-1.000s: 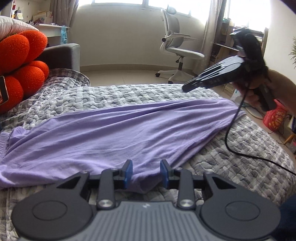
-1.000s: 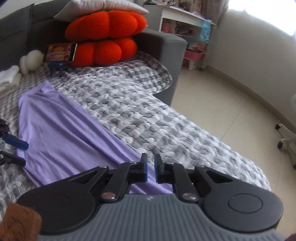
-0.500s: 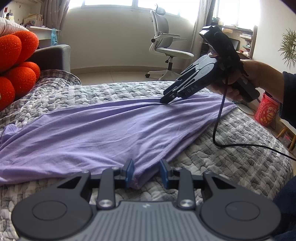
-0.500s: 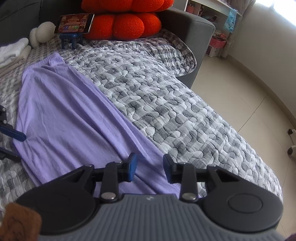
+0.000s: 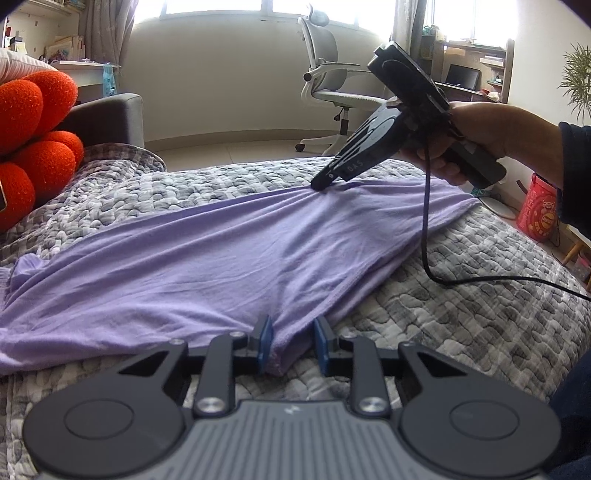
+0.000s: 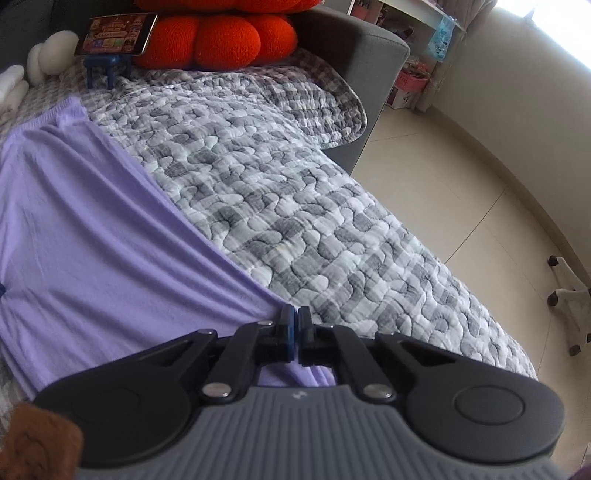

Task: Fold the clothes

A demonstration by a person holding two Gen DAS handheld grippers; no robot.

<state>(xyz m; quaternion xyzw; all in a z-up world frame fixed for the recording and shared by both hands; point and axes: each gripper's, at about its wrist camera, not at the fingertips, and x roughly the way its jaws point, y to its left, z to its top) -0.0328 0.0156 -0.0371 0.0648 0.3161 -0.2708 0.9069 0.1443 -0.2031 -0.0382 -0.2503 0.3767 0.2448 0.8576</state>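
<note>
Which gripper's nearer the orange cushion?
Left. The left gripper sits at the purple garment's near edge, cushion side; the right gripper pinches the far edge, farther away.

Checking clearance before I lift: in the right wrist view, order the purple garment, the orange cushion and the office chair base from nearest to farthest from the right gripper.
1. purple garment: its edge is pinched in the right gripper.
2. office chair base: on the floor, right.
3. orange cushion: against the sofa arm, top.

On the quilt [image 6: 295, 206] the garment [image 5: 229, 258] lies spread, with the cushions [image 6: 221, 33] behind it and the phone [image 6: 114, 33] beside them on a small stand [image 6: 107, 68].
</note>
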